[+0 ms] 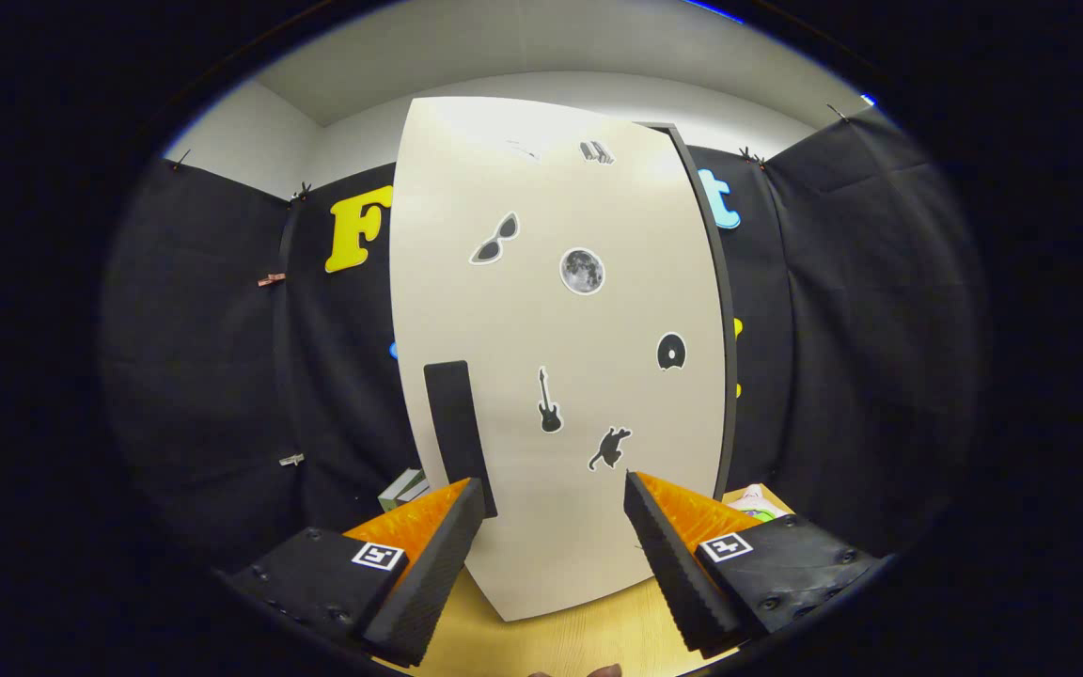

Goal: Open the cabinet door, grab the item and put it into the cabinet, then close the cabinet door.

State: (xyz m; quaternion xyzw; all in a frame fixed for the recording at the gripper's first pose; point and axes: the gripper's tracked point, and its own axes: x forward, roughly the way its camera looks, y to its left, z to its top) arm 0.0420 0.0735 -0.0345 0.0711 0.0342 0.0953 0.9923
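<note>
1. Cabinet door, pale and dotted with stickers, stands upright on the wooden table straight ahead of the gripper; it looks shut flat against the dark cabinet side that shows along its right edge
2. That state fits two stages equally: a door waiting to be opened, or one swung to again with the item inside; the view does not settle which
3. Gripper fingers stand wide apart with nothing between them, both pointing at the lower half of the door
4. Handle, a dark vertical strip, sits near the door's left edge with its long axis running up and down; its lower end lies just beyond the left finger, so it is off to the left of the gap, not centred in it
5. Smaller things by the table's far edge: a box or book left of the door, and a pale packet right of it, behind the right finger; either could be the item, I cannot tell
</note>
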